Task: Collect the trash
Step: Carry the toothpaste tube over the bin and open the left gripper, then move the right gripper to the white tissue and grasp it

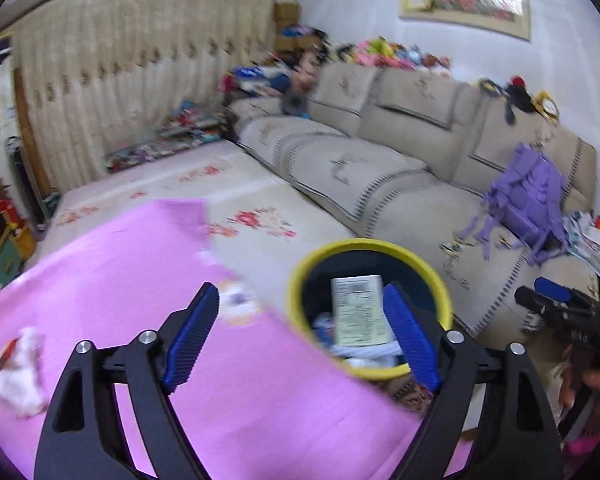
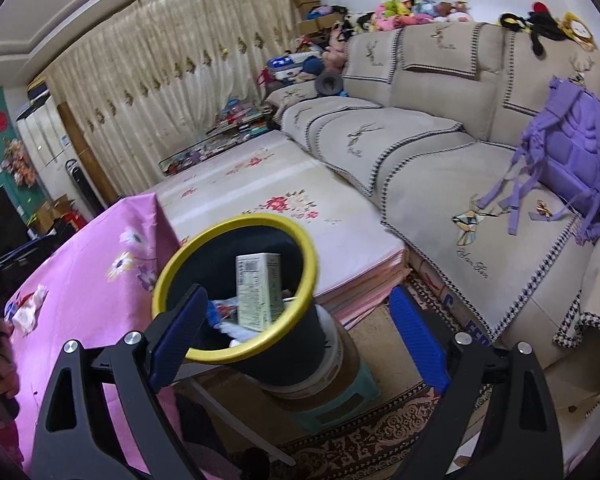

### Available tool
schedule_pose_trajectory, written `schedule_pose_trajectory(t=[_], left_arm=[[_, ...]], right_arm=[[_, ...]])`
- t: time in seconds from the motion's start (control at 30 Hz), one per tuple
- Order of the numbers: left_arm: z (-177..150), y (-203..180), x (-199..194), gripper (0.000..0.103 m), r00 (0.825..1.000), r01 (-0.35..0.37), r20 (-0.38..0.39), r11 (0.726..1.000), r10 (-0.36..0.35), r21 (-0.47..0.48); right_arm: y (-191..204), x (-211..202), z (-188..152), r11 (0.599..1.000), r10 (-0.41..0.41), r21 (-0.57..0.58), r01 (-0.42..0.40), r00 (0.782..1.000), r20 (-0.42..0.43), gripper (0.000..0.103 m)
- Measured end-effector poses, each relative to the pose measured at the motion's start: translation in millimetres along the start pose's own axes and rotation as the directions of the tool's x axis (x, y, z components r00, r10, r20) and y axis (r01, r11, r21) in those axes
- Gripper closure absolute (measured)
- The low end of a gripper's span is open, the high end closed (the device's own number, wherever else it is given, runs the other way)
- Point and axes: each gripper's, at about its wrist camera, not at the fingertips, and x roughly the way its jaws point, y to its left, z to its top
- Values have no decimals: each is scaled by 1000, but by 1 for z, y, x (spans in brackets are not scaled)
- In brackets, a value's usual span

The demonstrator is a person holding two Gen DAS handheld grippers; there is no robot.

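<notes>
Right wrist view: bin [image 2: 236, 280] perched on stacked stool [image 2: 340, 396], easily toppled if knocked. Right gripper [image 2: 298, 334] and left gripper [image 1: 300, 336] both spread wide, nothing held. Crumpled wrapper [image 1: 18, 372] left on pink surface [image 1: 140, 280]; snagged cloth risked.

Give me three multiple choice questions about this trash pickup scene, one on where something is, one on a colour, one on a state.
1. Where is the crumpled wrapper?
A. on the pink tablecloth
B. in the bin
C. on the sofa

2. What colour is the bin rim?
A. red
B. yellow
C. white

3. How are the left gripper and right gripper?
A. both open, empty
B. both shut
C. right holding a carton

Answers: 1 A, it lies on the cloth beside the bin. 2 B, a yellow ring tops the dark bin. 3 A, nothing sits between either pair of fingers.
</notes>
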Motion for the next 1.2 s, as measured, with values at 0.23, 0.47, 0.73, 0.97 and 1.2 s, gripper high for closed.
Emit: schedule_pose_trajectory(t=[0.23, 0.47, 0.73, 0.97, 1.2], left_arm=[[-61, 105, -81, 14, 973, -218, 50, 969, 224, -113], [-126, 206, -136, 14, 898, -426, 6, 876, 439, -227], [-184, 280, -168, 14, 837, -527, -57, 772, 545, -355], [-196, 299, -166, 14, 840, -520, -82, 753, 536, -404], [-195, 293, -176, 14, 822, -537, -79, 720, 564, -440]], right_arm=[[51, 10, 2, 994, 67, -87, -69, 997, -28, 15], [125, 27, 8, 968, 134, -207, -144, 989, -61, 15], [230, 50, 5, 895, 246, -342, -286, 957, -154, 15], [345, 69, -7, 780, 368, -432, -452, 891, -267, 15], [444, 96, -42, 682, 411, -454, -574, 814, -412, 15]])
